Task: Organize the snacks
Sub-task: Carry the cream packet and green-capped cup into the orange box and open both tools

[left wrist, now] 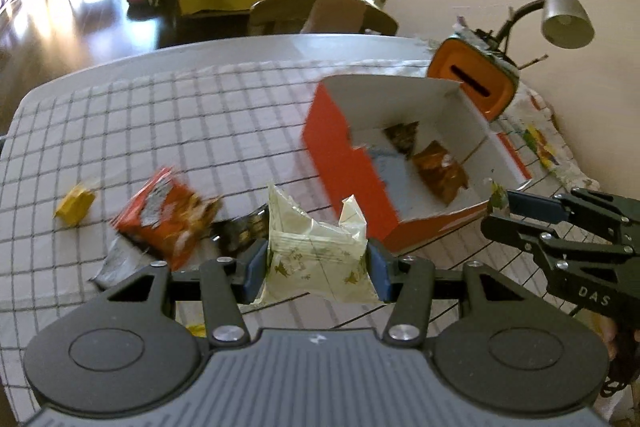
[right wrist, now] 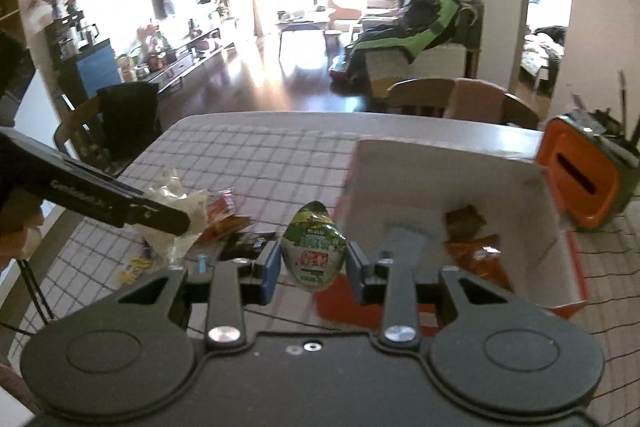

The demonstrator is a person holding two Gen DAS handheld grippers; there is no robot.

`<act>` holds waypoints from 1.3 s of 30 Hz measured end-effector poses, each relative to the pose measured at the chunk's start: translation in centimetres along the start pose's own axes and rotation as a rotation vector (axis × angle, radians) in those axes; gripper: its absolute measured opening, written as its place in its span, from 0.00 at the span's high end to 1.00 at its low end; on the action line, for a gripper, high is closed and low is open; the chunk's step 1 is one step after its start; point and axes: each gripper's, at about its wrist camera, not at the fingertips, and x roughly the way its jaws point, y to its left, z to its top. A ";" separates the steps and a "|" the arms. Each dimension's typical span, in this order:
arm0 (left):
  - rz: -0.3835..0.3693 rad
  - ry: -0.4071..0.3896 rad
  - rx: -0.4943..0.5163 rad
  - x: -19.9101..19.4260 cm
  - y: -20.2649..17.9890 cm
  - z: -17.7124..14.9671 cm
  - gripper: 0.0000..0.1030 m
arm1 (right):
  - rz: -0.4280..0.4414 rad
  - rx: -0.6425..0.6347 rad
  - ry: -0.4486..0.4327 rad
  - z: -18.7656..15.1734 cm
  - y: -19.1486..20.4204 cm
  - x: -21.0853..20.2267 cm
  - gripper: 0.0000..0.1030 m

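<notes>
In the left wrist view my left gripper (left wrist: 316, 261) is shut on a pale cream snack packet (left wrist: 316, 239) with small green prints, held above the checked tablecloth. My right gripper (right wrist: 314, 261) is shut on a green-and-white egg-shaped snack packet (right wrist: 314, 247), held upright between the blue pads. An orange box (left wrist: 344, 155) with a white inside stands open to the right and holds several brown and orange snack bags (left wrist: 440, 171). The same box (right wrist: 448, 163) lies just ahead and right of the right gripper. Loose on the cloth lie a red-orange bag (left wrist: 168, 211), a dark packet (left wrist: 240, 231) and a small yellow sweet (left wrist: 74, 205).
An orange container with a slot (left wrist: 476, 79) and a grey desk lamp (left wrist: 566, 15) stand behind the box by the wall. A wooden chair (left wrist: 324, 13) sits at the table's far edge. Bare checked cloth (left wrist: 180, 115) spreads left of the box.
</notes>
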 end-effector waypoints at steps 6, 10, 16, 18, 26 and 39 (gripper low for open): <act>-0.004 -0.013 0.047 1.7 -4.1 2.0 0.50 | -0.049 0.013 -0.004 0.2 -3.7 -0.1 0.67; -0.004 -0.007 0.067 3.4 -6.7 3.2 0.50 | -0.077 0.025 0.000 0.6 -6.5 0.3 0.67; 0.009 0.022 0.083 6.7 -9.9 4.9 0.50 | -0.104 0.050 0.023 1.2 -11.5 1.5 0.67; 0.020 0.034 0.086 7.9 -10.6 5.4 0.50 | -0.109 0.048 0.036 1.5 -12.7 2.3 0.67; 0.080 0.103 0.078 13.2 -12.4 7.7 0.50 | -0.129 0.008 0.113 1.9 -16.0 5.3 0.67; 0.139 0.217 0.015 19.6 -12.4 11.1 0.50 | -0.063 -0.070 0.246 2.8 -17.2 10.3 0.67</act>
